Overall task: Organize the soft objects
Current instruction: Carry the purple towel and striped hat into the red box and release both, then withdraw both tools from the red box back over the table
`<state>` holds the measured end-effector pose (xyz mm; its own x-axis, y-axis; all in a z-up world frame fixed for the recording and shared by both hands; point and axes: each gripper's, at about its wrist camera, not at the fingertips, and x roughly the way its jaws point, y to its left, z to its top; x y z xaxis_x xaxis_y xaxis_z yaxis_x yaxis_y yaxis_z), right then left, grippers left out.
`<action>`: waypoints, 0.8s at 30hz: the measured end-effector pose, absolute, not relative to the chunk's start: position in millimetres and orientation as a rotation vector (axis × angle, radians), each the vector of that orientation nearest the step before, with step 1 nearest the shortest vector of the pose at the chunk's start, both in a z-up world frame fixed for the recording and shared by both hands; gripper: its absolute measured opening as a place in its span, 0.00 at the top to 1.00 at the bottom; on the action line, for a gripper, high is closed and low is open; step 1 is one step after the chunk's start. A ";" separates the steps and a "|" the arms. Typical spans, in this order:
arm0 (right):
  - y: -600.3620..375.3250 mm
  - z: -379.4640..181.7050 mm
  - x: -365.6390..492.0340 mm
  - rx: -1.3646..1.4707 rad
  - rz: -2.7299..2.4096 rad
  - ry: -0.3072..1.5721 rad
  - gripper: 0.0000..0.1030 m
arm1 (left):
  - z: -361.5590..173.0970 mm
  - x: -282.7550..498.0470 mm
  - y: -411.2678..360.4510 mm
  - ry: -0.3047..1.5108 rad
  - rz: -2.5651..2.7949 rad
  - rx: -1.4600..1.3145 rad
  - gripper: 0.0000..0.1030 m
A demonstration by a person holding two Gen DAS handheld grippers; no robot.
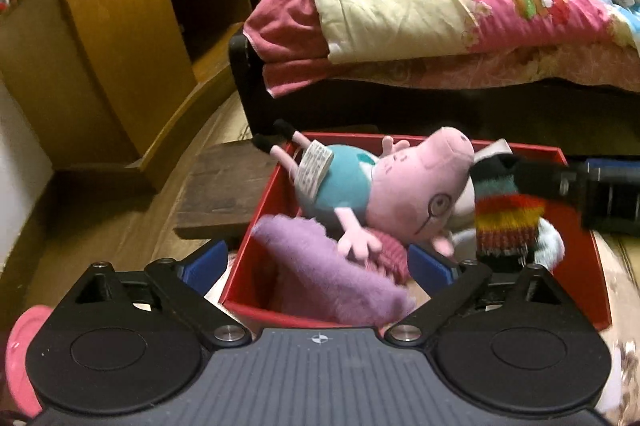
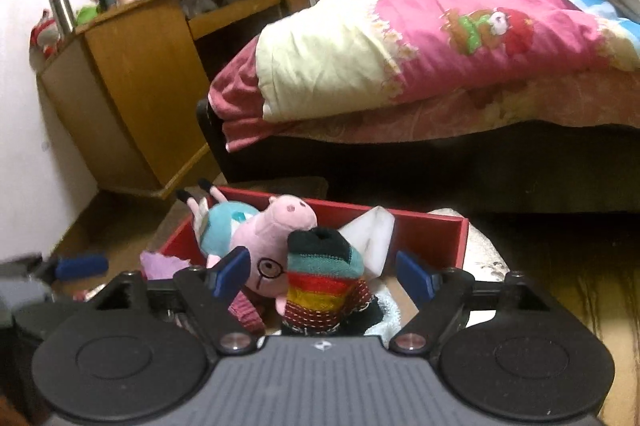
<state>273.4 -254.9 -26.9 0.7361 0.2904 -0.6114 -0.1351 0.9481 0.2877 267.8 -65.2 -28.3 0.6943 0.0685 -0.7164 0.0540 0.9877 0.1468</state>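
Observation:
A red box [image 1: 576,258] [image 2: 432,234] on the floor holds a pink pig plush in a teal shirt [image 1: 404,185] [image 2: 264,230], a purple fuzzy cloth [image 1: 324,274] [image 2: 158,264], a striped knitted sock [image 1: 506,222] [image 2: 320,286] and a white soft item [image 2: 374,236]. My left gripper [image 1: 320,264] is open over the box's near side, with the purple cloth between its fingers. My right gripper [image 2: 322,272] is open, its fingers to either side of the striped sock, and it enters the left wrist view from the right [image 1: 568,181].
A bed with a pink quilt [image 1: 460,5] [image 2: 440,37] stands behind the box. A wooden cabinet [image 1: 112,57] [image 2: 140,77] is at the left. A dark wooden board [image 1: 228,185] lies left of the box. A pink round object [image 1: 20,358] is at the near left.

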 end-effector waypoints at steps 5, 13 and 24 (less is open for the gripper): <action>-257.1 -7.3 253.3 0.253 0.238 0.685 0.42 | -15.8 238.2 -61.4 0.797 -0.006 0.160 0.06; -253.8 13.4 197.5 0.259 0.263 0.675 0.38 | 2.6 189.3 -63.4 0.759 -0.025 0.159 0.05; -257.2 11.4 133.3 0.312 0.282 0.691 0.38 | 0.8 126.0 -49.3 0.778 -0.014 0.129 0.05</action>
<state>133.3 -257.2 11.4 0.7361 0.3545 -0.5766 -0.1501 0.9162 0.3716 126.0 -49.3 0.8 0.7129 0.0347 -0.7004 0.0603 0.9920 0.1106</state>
